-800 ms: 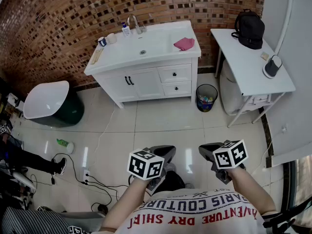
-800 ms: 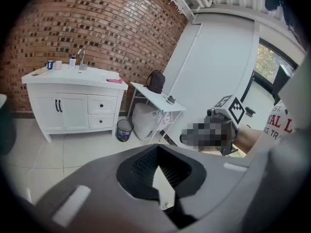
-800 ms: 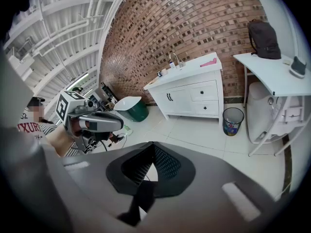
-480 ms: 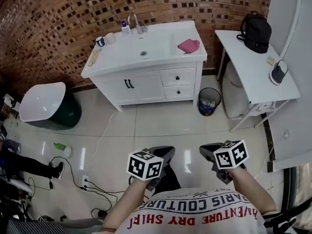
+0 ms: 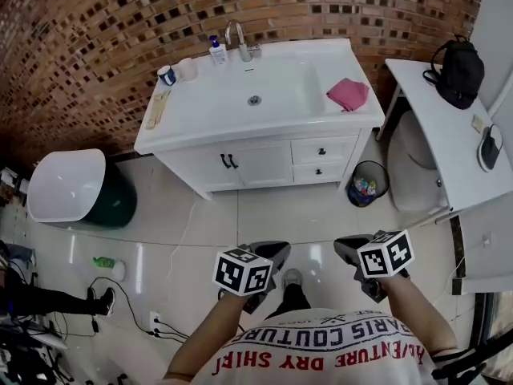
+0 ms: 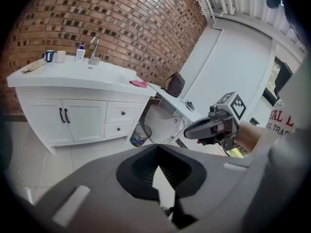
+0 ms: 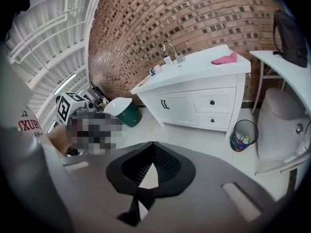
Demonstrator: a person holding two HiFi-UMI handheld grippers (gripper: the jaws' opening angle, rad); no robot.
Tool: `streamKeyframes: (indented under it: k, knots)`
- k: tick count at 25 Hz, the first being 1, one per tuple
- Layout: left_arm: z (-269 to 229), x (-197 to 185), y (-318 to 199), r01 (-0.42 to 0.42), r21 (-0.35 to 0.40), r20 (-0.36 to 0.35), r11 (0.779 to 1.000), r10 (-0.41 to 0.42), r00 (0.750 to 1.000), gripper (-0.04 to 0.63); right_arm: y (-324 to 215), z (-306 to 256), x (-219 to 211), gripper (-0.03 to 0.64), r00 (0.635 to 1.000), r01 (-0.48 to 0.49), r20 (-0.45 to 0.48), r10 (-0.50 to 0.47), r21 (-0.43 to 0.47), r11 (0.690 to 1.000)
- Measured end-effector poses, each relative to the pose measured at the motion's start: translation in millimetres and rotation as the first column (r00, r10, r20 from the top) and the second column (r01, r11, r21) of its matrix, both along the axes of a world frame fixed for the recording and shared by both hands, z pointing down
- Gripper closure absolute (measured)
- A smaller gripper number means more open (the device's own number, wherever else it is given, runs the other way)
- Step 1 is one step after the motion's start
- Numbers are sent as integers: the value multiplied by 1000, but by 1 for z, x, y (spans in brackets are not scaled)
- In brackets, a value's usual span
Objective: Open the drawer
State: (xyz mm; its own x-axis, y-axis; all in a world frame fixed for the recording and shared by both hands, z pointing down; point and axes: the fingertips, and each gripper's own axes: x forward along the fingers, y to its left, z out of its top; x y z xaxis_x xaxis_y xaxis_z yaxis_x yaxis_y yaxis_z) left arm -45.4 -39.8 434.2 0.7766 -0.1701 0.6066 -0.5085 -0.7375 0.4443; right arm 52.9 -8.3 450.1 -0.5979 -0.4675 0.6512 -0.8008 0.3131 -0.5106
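Observation:
The white vanity (image 5: 240, 127) stands against the brick wall. It has two small drawers at its right, an upper drawer (image 5: 323, 150) and a lower drawer (image 5: 319, 171). Both are closed, each with a dark knob. The gripper views show the upper drawer (image 6: 123, 113) (image 7: 212, 102) well ahead across the tiled floor. My left gripper (image 5: 271, 252) (image 6: 158, 148) and right gripper (image 5: 349, 247) (image 7: 151, 145) are held side by side near my body, far from the vanity. Both are shut with nothing between the jaws.
A pink cloth (image 5: 348, 94) lies on the vanity top beside the basin. A mesh bin (image 5: 367, 184) sits right of the drawers. A white side table (image 5: 449, 135) carries a black backpack (image 5: 459, 70). A green-and-white tub (image 5: 68, 187) and floor cables (image 5: 152, 311) are at left.
The vanity has come nearer and sits lower and larger in the head view. Both grippers keep their places in front of my body, still shut.

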Motion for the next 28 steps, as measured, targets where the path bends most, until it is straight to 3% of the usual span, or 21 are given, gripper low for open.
streamKeyframes:
  k: [8,17,23,28]
  knots:
    - [19,-34,-95,-33,-68,18,997,34,999,603,-93,12,-20,611,998,-61,-5,61,-50,997]
    - [38,-35,-131,-35,-123,2,992,35,999,601,-128,38,-20,610,998,-64,-5,64,-99,993]
    - [44,-40,-146,26,-152,-11,988,-28,1000,603,-166,51,-2,611,997,-77,9,78,-73,994]
    - [57,-43,-161,101,-176,-32,979,-108,994,603,-216,84,43,611,979,-142,-147,142,13,990]
